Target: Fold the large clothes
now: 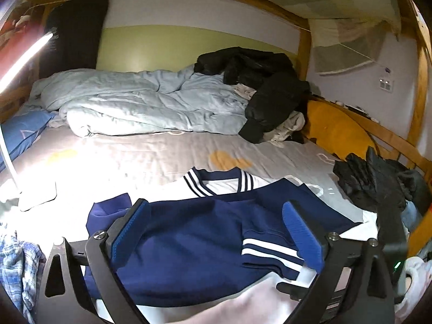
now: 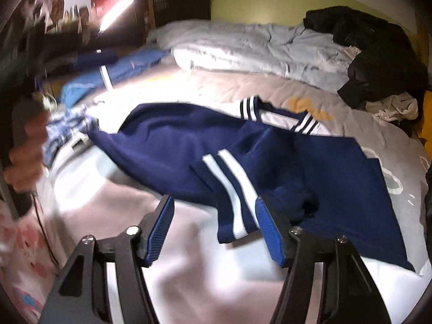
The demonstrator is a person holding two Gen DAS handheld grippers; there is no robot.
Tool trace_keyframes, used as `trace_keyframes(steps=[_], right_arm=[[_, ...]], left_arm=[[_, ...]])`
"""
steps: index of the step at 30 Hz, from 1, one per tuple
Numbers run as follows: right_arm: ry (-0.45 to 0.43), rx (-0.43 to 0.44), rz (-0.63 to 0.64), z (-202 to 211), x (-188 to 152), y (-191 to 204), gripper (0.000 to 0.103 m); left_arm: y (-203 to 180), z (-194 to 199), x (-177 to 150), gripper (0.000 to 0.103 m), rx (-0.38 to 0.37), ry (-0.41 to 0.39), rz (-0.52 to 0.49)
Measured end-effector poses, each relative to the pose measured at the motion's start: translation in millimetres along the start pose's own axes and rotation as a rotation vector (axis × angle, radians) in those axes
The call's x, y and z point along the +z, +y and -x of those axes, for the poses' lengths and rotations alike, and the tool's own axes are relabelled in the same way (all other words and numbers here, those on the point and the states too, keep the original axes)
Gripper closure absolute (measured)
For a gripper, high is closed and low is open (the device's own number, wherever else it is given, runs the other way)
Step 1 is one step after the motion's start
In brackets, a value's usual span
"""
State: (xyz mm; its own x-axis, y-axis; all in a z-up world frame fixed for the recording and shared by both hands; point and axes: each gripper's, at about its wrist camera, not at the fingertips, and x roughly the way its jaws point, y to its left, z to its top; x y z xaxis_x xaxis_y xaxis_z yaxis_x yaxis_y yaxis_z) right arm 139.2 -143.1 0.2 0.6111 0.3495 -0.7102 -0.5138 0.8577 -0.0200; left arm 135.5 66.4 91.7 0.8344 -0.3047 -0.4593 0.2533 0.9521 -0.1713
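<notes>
1. Right wrist view: navy knit jacket with white stripes (image 2: 189, 145) lies at the bed's (image 2: 351, 124) near edge; right gripper (image 2: 214, 232) half spread around its striped cuff (image 2: 235, 202), unpinched.
2. Left gripper (image 1: 216, 232) gapes wide and empty above the jacket.
3. Risk: a shallow bite slips, undoing the fold.

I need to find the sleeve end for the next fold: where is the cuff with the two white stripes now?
In the right wrist view the striped cuff lies on the navy jacket, at its near edge, between the right gripper's open fingers.
</notes>
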Motion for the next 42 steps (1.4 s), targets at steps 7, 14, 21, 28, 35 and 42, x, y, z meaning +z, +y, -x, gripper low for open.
trace_keyframes(steps=[7,14,21,28,35,42], right_arm=[[0.064,-0.122,0.02,-24,-7,-10,0.06],[0.059,-0.172,-0.041,-16,0,-33,0.092],[-0.007,-0.314,-0.217,10,22,-103,0.097],[0.051,-0.455,-0.339,-1,20,-175,0.099],[-0.052,-0.463,-0.366,4,31,-194,0.099],[0.005,-0.521,-0.34,-4,29,-194,0.094]], left_arm=[[11,-3,-1,0.005,0.017,0.022,0.034],[10,-5,-3,0.005,0.057,0.033,0.007],[19,-13,-6,0.005,0.198,0.028,0.023],[33,-29,-13,0.005,0.188,0.098,0.079],[55,-36,-18,0.005,0.201,0.116,0.164],[59,-43,-26,0.005,0.328,0.102,0.086]])
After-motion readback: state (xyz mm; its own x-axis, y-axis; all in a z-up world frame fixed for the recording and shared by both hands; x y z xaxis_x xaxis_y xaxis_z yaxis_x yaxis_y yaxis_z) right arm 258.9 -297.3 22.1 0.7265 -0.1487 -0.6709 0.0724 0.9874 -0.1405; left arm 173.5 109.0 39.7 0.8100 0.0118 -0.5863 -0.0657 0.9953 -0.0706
